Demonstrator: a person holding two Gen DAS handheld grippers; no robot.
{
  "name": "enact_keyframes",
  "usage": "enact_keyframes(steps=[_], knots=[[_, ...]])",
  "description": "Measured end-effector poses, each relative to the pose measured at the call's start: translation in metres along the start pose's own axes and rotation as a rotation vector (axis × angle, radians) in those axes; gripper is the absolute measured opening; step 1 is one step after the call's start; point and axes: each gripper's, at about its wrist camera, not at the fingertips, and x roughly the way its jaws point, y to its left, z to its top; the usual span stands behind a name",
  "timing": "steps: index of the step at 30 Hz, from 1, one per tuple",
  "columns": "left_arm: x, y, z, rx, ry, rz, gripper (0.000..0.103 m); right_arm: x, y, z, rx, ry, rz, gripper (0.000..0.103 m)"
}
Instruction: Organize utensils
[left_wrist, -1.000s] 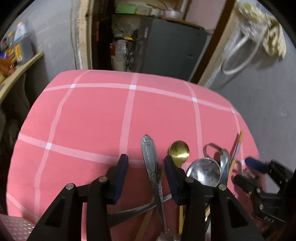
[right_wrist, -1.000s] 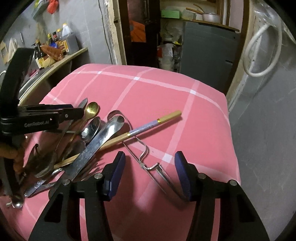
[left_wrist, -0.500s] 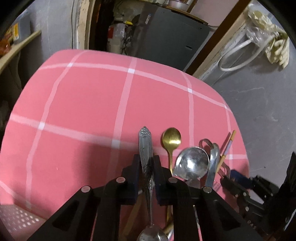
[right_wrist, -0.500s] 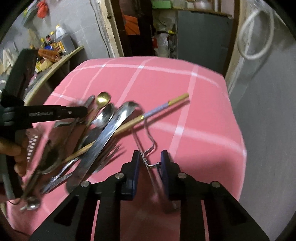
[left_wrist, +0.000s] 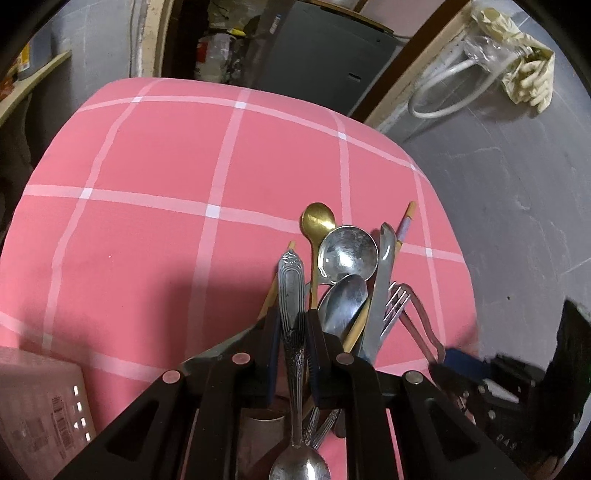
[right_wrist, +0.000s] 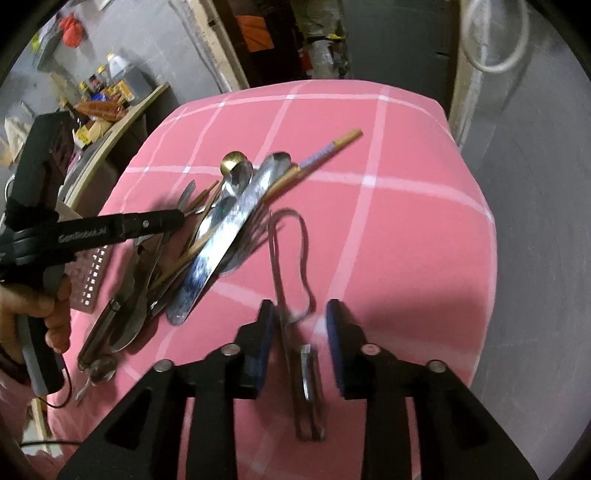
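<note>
My left gripper (left_wrist: 291, 328) is shut on the ornate handle of a silver spoon (left_wrist: 291, 280), whose bowl points back toward the camera. Right of it on the pink checked cloth (left_wrist: 166, 166) lies a pile: a gold spoon (left_wrist: 317, 218), a large silver spoon (left_wrist: 349, 251), a knife (left_wrist: 384, 280), a fork (left_wrist: 397, 299) and a chopstick (left_wrist: 406, 221). In the right wrist view my right gripper (right_wrist: 300, 321) has its jaws opening, with a bent wire tool (right_wrist: 295, 229) blurred between them and not pinched. The left gripper (right_wrist: 173, 221) reaches into the pile (right_wrist: 229, 229) from the left.
A pink perforated basket (left_wrist: 40, 406) stands at the table's near left corner. A hand (right_wrist: 48, 314) holds the left gripper's grip. A shelf with bottles (right_wrist: 110, 88) is at the far left, a dark cabinet (left_wrist: 325, 55) behind the table, and grey floor to the right.
My left gripper closed on the ornate spoon's handle and kept hold while shifting. My right gripper closed onto the wire tool, and its jaws have since parted again around it.
</note>
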Motion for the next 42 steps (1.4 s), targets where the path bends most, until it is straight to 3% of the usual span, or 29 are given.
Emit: enact_keyframes(steps=[4,8,9,12,17,18,20,29,36,42], knots=[[0.008,0.002,0.004,0.017,0.059,0.001,0.014,0.024,0.012,0.037,-0.096,0.042,-0.049,0.032],[0.010,0.004,0.006,0.024,0.073,-0.013,0.013,0.033,0.024,0.051,-0.154,0.068,-0.089,0.031],[0.010,0.005,0.006,0.022,0.068,-0.014,0.013,0.032,0.025,0.051,-0.160,0.064,-0.086,0.021],[0.001,0.004,0.001,0.016,0.036,-0.014,0.012,0.017,0.020,0.045,-0.097,0.034,-0.065,0.021],[-0.036,0.000,-0.010,0.030,-0.066,-0.049,0.011,-0.036,0.007,0.017,0.065,-0.131,0.000,0.021],[-0.045,-0.002,-0.013,0.038,-0.088,-0.057,0.003,-0.049,0.005,0.010,0.093,-0.172,0.008,0.021],[-0.063,-0.005,-0.021,0.052,-0.135,-0.076,0.002,-0.065,0.002,-0.002,0.132,-0.233,0.018,0.021],[-0.103,-0.012,-0.044,0.131,-0.209,-0.146,0.002,-0.125,0.030,-0.040,0.169,-0.430,0.016,0.021],[-0.172,-0.020,-0.054,0.183,-0.359,-0.176,0.002,-0.181,0.082,-0.018,0.104,-0.623,0.026,0.021],[-0.256,-0.009,-0.046,0.233,-0.528,-0.126,0.002,-0.211,0.134,0.013,0.028,-0.735,0.100,0.021]])
